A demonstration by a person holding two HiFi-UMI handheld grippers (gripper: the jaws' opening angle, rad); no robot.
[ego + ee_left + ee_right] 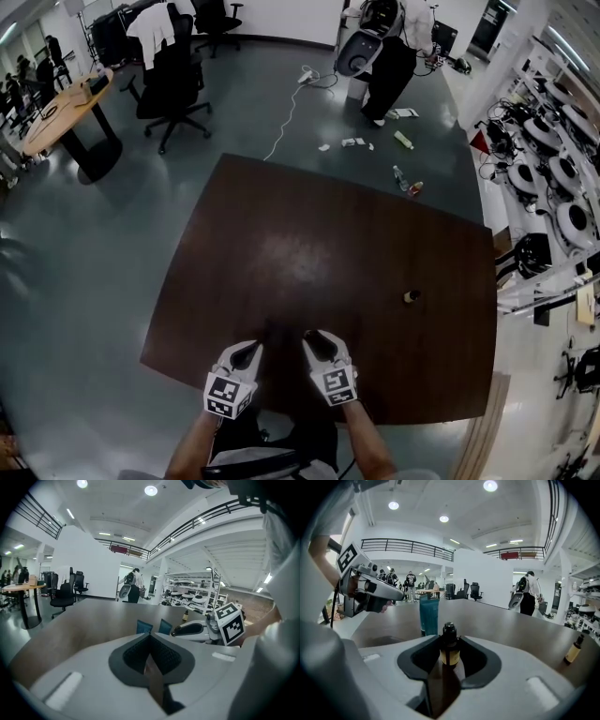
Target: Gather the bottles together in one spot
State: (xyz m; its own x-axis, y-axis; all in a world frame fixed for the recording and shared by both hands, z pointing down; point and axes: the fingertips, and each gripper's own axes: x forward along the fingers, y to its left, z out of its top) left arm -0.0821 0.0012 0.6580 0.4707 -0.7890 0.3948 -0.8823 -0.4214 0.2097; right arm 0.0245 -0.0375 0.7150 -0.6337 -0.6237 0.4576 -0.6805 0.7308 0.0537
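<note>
Head view looks steeply down at the table (309, 234); both gripper views skim low across that same tabletop.

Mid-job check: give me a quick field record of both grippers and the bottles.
left gripper: jaws slightly apart, nothing between them
right gripper: small brown bottle stands right at its jaws; grip cannot be told
second bottle: upright, alone on the right part of the table
gathered: no, the two bottles stand apart
</note>
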